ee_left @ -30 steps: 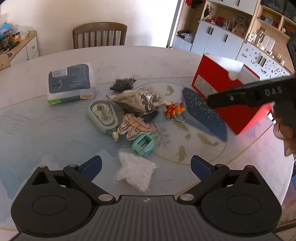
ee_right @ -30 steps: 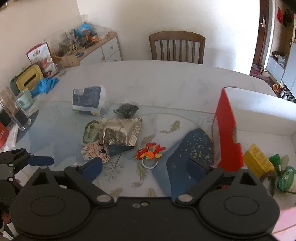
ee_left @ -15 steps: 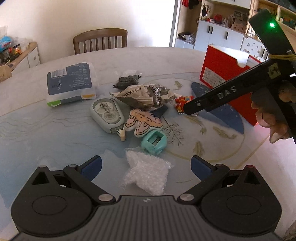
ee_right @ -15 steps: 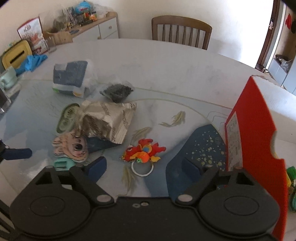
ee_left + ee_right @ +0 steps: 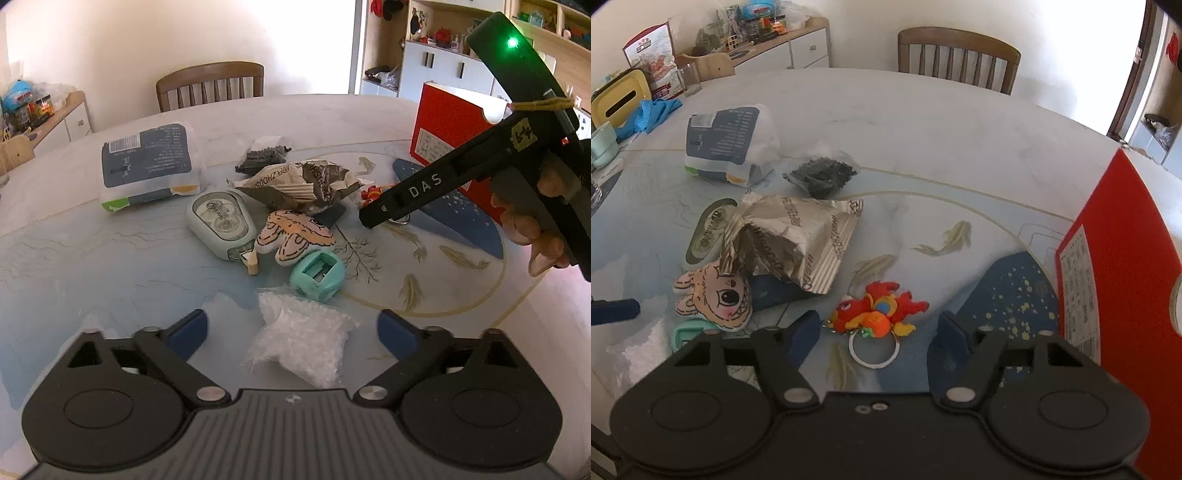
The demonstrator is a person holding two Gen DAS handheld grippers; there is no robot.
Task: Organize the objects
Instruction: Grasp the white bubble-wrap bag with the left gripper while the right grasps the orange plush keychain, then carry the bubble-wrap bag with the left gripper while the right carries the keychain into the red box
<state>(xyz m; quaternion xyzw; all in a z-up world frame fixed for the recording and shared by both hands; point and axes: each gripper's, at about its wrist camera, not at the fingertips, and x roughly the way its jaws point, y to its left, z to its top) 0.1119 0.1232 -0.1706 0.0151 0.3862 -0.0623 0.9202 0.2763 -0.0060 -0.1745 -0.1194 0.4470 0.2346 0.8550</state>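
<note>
My right gripper [image 5: 875, 332] hangs low over a red and orange toy keychain [image 5: 875, 314] with a metal ring. The toy lies between the closing jaws, and the pads stand just clear of it. My left gripper [image 5: 291, 330] straddles a small clear bag of white bits [image 5: 303, 343]; its jaws are closing but remain wide and do not touch the bag. Further back lie a teal sharpener [image 5: 317, 275], a tiger plush [image 5: 293, 236], a pale green case [image 5: 219, 225], a crumpled foil packet [image 5: 306, 181], a bag of black beads [image 5: 264, 157] and a wipes pack [image 5: 147, 162].
A red box [image 5: 450, 136] stands open at the right on the round table [image 5: 92, 266]. A person's hand [image 5: 532, 229] holds the right gripper's handle. A wooden chair [image 5: 210, 85] stands behind the table, and a cluttered sideboard [image 5: 768, 40] at the back left.
The right gripper has sunk toward the red toy and its jaws have narrowed around it. The left gripper has dropped a little over the clear bag, its jaws slightly closer.
</note>
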